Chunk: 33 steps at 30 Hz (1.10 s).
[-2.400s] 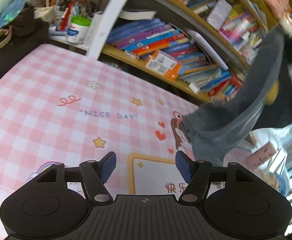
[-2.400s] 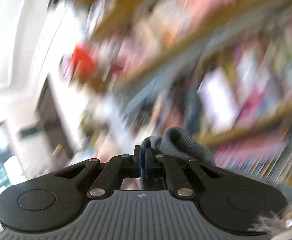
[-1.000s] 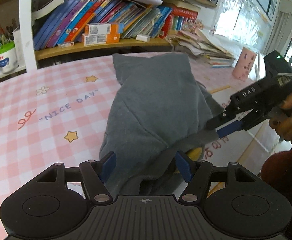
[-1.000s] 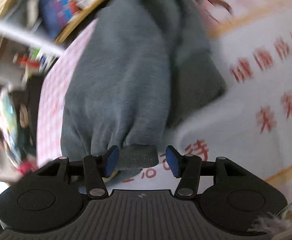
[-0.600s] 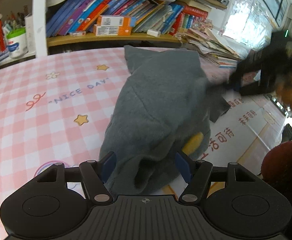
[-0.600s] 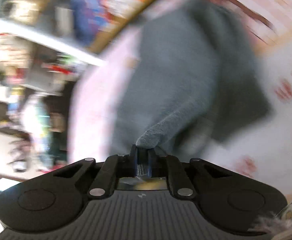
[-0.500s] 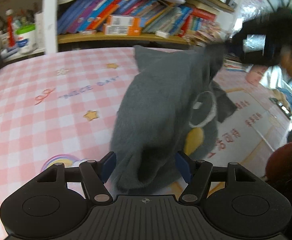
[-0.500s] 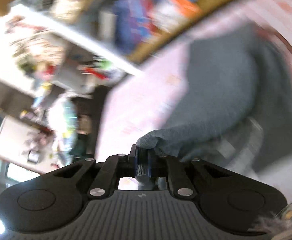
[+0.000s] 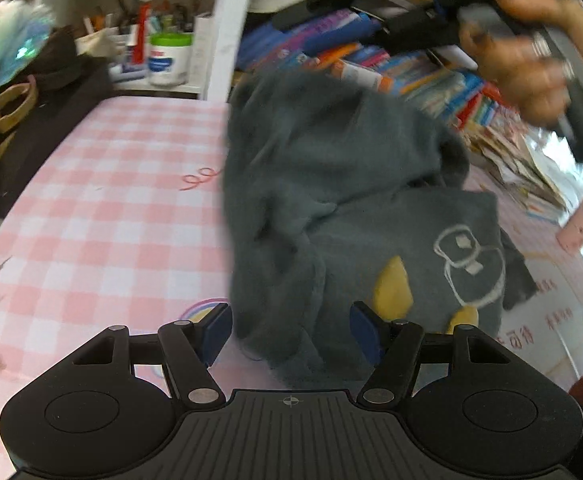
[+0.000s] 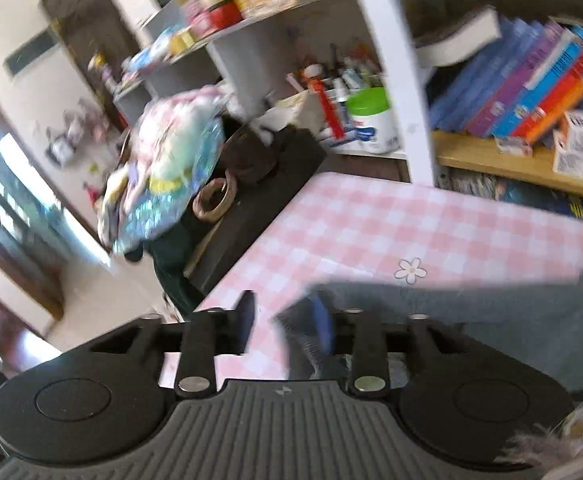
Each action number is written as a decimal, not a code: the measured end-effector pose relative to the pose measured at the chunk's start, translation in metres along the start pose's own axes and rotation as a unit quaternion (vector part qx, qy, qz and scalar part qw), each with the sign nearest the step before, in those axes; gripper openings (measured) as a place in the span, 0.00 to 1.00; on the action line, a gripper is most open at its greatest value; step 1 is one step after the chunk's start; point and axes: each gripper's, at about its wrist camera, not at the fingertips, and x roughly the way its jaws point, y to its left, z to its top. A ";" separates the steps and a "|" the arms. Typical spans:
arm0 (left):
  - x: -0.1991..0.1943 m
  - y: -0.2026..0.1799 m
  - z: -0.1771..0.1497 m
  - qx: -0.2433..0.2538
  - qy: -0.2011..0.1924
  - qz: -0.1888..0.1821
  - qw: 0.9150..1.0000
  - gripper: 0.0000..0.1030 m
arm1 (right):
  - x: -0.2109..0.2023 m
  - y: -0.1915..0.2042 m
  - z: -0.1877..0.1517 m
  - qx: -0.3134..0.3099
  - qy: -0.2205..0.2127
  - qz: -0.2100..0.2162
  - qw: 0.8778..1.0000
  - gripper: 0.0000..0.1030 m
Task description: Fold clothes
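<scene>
A grey sweatshirt with a white outline drawing and yellow patches lies bunched on the pink checked tablecloth. My left gripper is open and low over the cloth, with the garment's near edge between its fingers and neither pad pressing. A hand holds the right gripper, blurred, high at the far right. In the right wrist view, my right gripper has its jaws opening. A grey sleeve stretches off to the right from its right finger, with a gap to the left finger.
Bookshelves full of books run along the table's far side, with a green-lidded white tub and pens. A dark seat with a woven ring and a colourful bundle stands off the left edge. Loose papers lie at the right.
The right gripper shut on the sleeve, swung it up and across the garment toward the shelf side, and its jaws have now parted. The sweatshirt's printed front now shows. My left gripper shifted and rolled.
</scene>
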 end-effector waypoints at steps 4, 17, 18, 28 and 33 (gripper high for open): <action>-0.001 0.006 -0.002 -0.019 -0.010 0.013 1.000 0.64 | -0.023 -0.006 -0.027 -0.006 -0.003 -0.001 1.000 0.41; 0.040 0.011 0.031 -0.029 -0.028 0.027 0.999 0.44 | -0.118 -0.100 -0.178 0.128 0.017 -0.280 0.951 0.41; 0.045 0.013 0.034 -0.034 -0.027 0.027 0.999 0.40 | -0.125 -0.104 -0.191 0.146 0.019 -0.290 0.946 0.41; 0.080 0.035 0.056 -0.100 -0.038 -0.017 0.994 0.01 | -0.148 -0.114 -0.227 0.211 0.015 -0.307 0.928 0.43; 0.043 0.049 0.057 -0.170 -0.127 -0.019 0.977 0.01 | -0.150 -0.110 -0.228 0.204 0.013 -0.307 0.930 0.43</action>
